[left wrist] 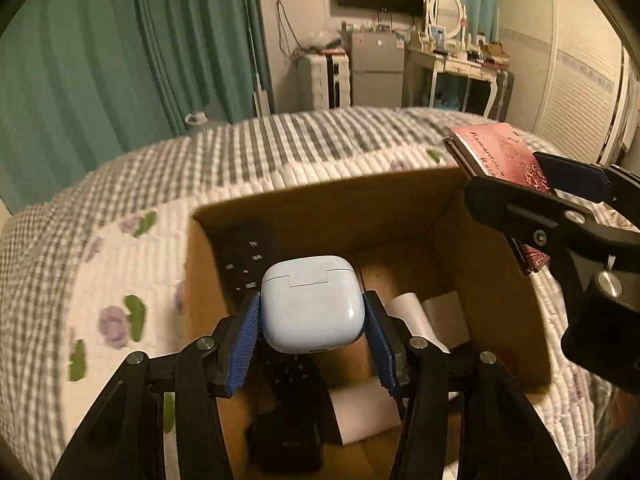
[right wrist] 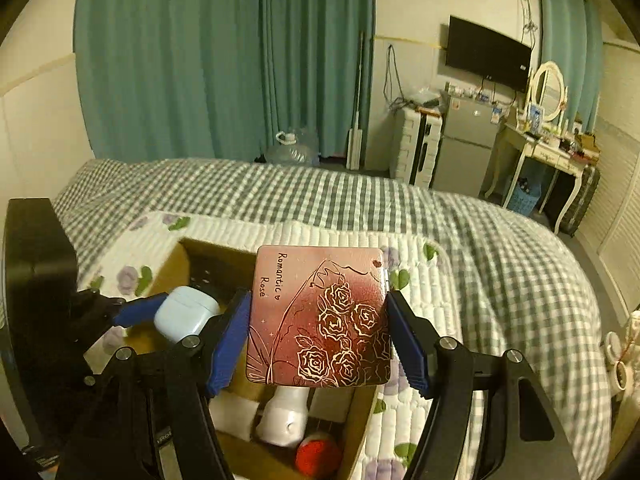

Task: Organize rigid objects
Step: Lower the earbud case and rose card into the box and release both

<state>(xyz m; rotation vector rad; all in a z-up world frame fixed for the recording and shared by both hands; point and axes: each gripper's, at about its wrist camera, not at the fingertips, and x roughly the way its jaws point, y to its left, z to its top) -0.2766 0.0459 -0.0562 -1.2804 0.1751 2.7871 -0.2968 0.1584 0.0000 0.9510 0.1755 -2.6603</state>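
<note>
My left gripper (left wrist: pixel 311 326) is shut on a pale blue earbud case (left wrist: pixel 312 304), held above the open cardboard box (left wrist: pixel 320 200) on the bed. The same earbud case (right wrist: pixel 186 312) shows at the left of the right wrist view, between the left gripper's blue pads. My right gripper (right wrist: pixel 318 338) is shut on a flat pink case (right wrist: pixel 320 316) printed with roses and "Romantic Rose", over the box's right part. That pink case (left wrist: pixel 502 156) appears at the upper right of the left wrist view. Inside the box lie a black remote (left wrist: pixel 248 260) and white items (left wrist: pixel 404 308).
A white bottle (right wrist: pixel 286 416) and a red ball (right wrist: pixel 318 458) rest in the cardboard box (right wrist: pixel 360 420). The box sits on a quilted floral cover (right wrist: pixel 424 280) over a grey checked bedspread (right wrist: pixel 500 260). Beyond the bed stand teal curtains, a small fridge and a dressing table.
</note>
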